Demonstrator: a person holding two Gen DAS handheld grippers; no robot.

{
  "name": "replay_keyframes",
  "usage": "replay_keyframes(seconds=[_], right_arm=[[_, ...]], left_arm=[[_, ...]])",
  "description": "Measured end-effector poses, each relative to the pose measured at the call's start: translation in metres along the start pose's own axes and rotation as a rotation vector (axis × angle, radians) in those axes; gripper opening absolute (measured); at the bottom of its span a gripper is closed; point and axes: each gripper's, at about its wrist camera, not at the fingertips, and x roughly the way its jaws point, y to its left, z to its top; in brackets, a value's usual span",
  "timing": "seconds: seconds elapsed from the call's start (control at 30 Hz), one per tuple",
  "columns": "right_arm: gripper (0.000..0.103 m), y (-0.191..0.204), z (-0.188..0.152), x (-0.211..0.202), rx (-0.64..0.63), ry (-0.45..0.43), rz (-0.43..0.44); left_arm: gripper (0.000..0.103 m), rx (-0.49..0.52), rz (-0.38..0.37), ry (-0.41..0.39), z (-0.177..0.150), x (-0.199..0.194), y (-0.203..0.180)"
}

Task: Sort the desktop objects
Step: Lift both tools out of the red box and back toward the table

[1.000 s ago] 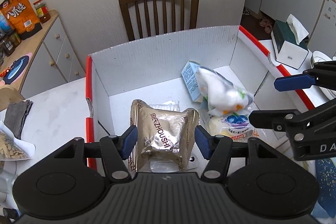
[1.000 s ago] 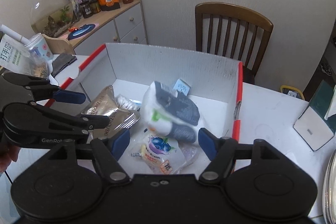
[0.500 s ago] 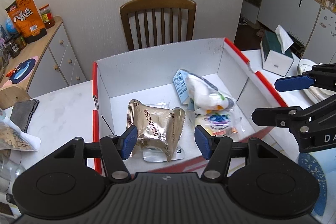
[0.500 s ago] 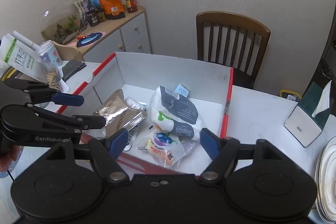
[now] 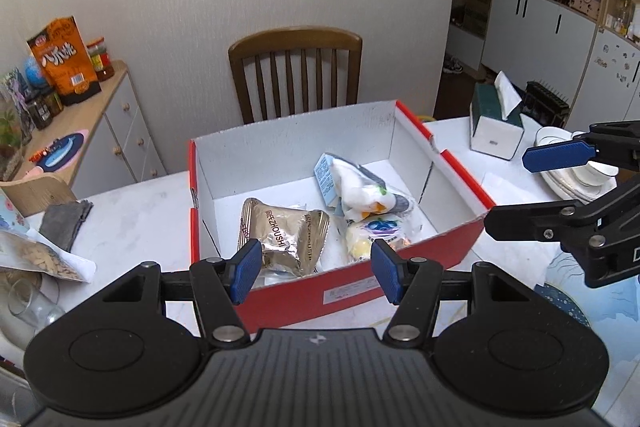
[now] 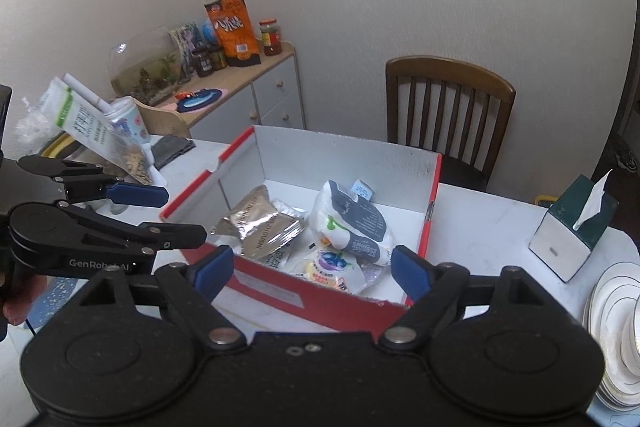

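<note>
A red-edged white cardboard box [image 5: 408,271] [image 6: 320,301] stands on the white table. Inside lie a silver foil snack bag [image 5: 280,235] [image 6: 260,227], a white and grey packet [image 5: 364,191] [image 6: 352,223], a blueberry-print packet [image 5: 376,231] [image 6: 332,263] and a small blue carton [image 5: 326,175] [image 6: 362,189]. My left gripper [image 5: 316,271] hangs open above the box's near wall with nothing between its fingers. My right gripper [image 6: 312,269] is also above the near wall, its jaws opening and empty. Each gripper shows at the side of the other's view.
A wooden chair [image 5: 296,75] stands behind the box. A tissue box [image 5: 496,127] [image 6: 572,227] and stacked plates [image 5: 576,175] [image 6: 616,331] sit to the right. A seed bag [image 5: 36,255], grey cloth [image 5: 64,223] and glass [image 5: 28,303] lie left. A sideboard [image 5: 92,131] holds jars.
Both grippers pulled back and rose out of the box. The white and grey packet settled onto the other packets. The right gripper's jaws spread wider.
</note>
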Motion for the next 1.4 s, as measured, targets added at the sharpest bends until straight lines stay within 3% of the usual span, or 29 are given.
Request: replay_keyframes(seconds=[0.3,0.63,0.73,1.1,1.17,1.4], right_arm=[[0.093,0.008,-0.022,-0.035,0.011,-0.024,0.031],[0.094,0.023,-0.062,-0.069,0.04,-0.006,0.086],[0.094,0.024,-0.073,-0.078,0.059,0.011,0.108],[0.095,0.034,-0.119,-0.097,0.03,0.062,0.108],[0.095,0.034,-0.128,-0.098,0.035,0.071,0.096],[0.095,0.04,-0.164,-0.097,0.037,0.127,0.073]], left_arm=[[0.059,-0.023,0.022,-0.034,-0.018,-0.038,-0.012],[0.059,-0.03,-0.017,-0.053,-0.042,-0.067,-0.029],[0.072,-0.036,-0.035,-0.056,-0.051,-0.075,-0.034],[0.084,-0.004,-0.081,-0.037,-0.089,-0.088,-0.051],[0.09,0.0,-0.09,-0.028,-0.1,-0.087,-0.054],[0.093,0.044,-0.094,0.014,-0.143,-0.082,-0.065]])
